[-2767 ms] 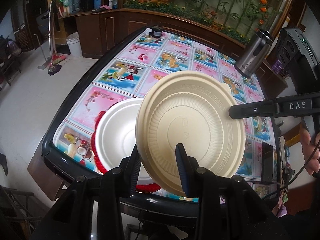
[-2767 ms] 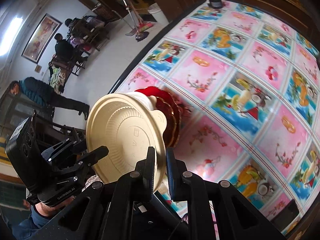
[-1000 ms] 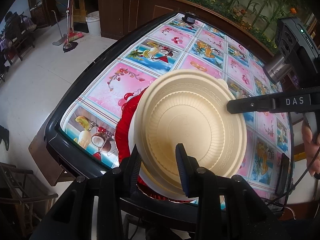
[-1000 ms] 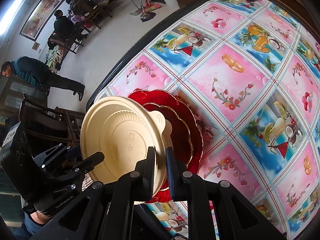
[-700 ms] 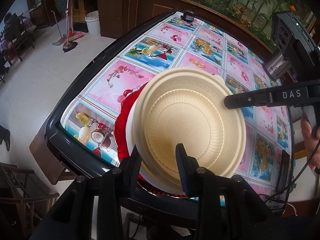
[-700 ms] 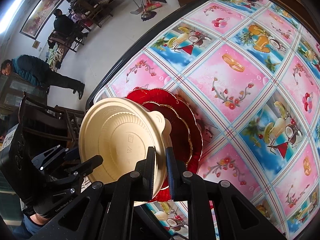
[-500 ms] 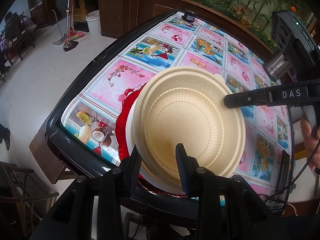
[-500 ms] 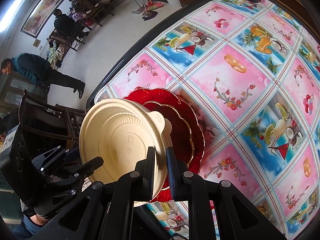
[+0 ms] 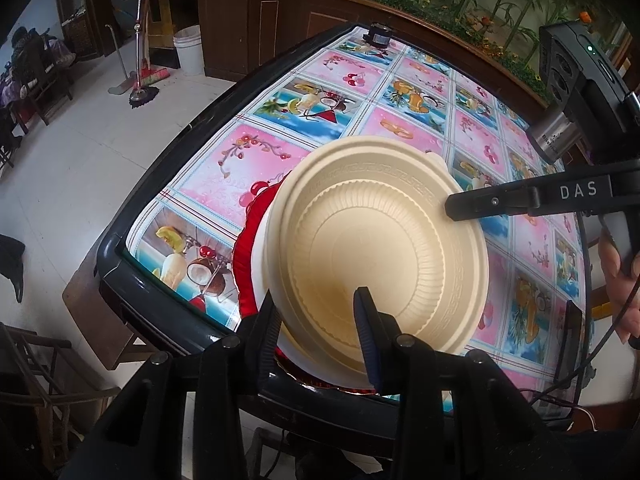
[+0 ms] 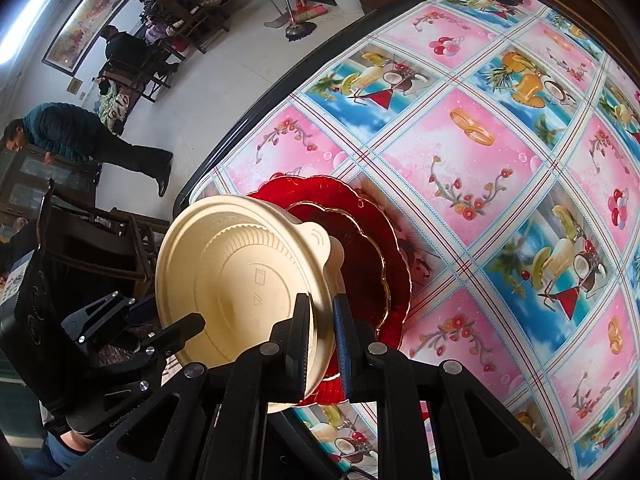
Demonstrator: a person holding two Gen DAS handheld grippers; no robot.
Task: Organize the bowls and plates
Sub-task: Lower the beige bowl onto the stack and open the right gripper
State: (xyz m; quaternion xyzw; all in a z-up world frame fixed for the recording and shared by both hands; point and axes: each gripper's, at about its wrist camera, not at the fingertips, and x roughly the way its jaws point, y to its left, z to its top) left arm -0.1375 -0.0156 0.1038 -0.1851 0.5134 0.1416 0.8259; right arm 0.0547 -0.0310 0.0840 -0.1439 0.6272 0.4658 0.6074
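Observation:
A cream plastic bowl [image 9: 380, 240] fills the middle of the left wrist view, right above a white bowl [image 9: 262, 276] that rests on red plates [image 9: 246, 256] near the table's front left corner. My left gripper [image 9: 316, 332] is shut on the cream bowl's near rim. My right gripper [image 10: 322, 340] is shut on the opposite rim, and its fingers [image 9: 496, 202] show at the right in the left wrist view. The right wrist view shows the cream bowl [image 10: 240, 280] tilted over the stacked red plates [image 10: 360, 248].
The table [image 10: 500, 168] has a pink and blue fruit-print cloth and a black rim [image 9: 160, 168]. A steel kettle [image 9: 554, 136] stands at the far right and a small black object [image 9: 378, 36] at the far edge. Wooden chairs [image 10: 100, 244] stand to the left.
Both grippers have carried the cream bowl down and left onto the white bowl on the red plates. In the last half second it has barely moved.

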